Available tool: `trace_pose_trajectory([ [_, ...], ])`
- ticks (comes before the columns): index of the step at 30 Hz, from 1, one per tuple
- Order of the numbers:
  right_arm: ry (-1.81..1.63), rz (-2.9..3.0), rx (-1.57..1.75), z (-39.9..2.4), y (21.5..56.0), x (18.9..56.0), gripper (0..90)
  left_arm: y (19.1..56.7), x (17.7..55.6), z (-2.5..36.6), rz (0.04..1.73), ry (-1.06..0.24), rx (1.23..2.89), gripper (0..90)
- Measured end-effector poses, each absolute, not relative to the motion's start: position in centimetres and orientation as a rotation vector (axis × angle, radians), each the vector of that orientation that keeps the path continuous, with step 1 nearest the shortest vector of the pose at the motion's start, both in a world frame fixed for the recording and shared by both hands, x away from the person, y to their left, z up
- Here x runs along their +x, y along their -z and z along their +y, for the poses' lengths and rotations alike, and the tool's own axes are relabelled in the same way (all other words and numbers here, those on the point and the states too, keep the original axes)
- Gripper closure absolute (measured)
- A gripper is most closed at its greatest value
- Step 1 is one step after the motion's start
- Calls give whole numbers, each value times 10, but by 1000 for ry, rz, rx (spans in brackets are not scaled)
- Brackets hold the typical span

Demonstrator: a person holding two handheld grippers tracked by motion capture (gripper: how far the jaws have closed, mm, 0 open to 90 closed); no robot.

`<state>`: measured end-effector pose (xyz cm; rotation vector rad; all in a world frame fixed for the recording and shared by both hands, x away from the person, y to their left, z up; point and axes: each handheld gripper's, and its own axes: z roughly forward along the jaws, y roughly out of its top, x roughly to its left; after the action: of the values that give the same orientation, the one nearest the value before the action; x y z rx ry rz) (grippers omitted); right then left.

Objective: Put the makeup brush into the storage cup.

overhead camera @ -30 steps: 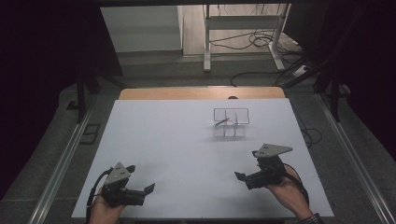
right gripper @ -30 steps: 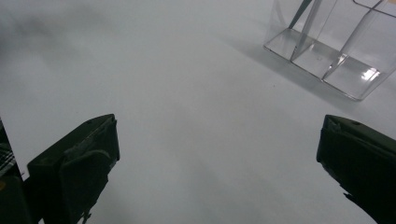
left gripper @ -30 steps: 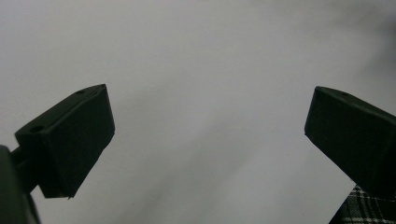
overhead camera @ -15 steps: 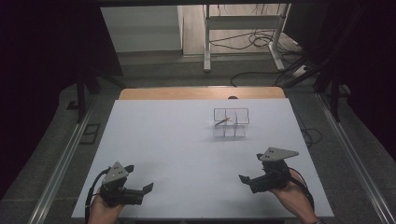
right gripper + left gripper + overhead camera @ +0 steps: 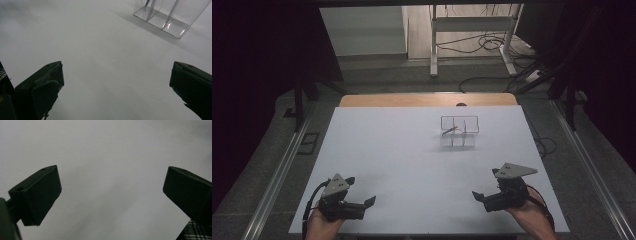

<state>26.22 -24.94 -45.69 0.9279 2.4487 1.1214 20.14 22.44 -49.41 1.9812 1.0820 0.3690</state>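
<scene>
while both rest low, left claw released, right claw released, clear organizer apart

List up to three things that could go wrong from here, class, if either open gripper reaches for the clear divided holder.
1. The clear divided holder looks light and stands free on the white table; a push from the right gripper might slide or tip it.
2. Its transparent walls are hard to see, so jaws may clip a rim.
3. The thin stick leaning inside could be knocked out.
</scene>
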Motion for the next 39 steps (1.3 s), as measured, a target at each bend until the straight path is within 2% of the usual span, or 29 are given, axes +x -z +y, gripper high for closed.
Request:
trace_pose_trajectory([
  [39, -1075, 2380, 1001, -284, 461, 237, 0, 494, 202, 223, 1081, -370, 1990, 25],
])
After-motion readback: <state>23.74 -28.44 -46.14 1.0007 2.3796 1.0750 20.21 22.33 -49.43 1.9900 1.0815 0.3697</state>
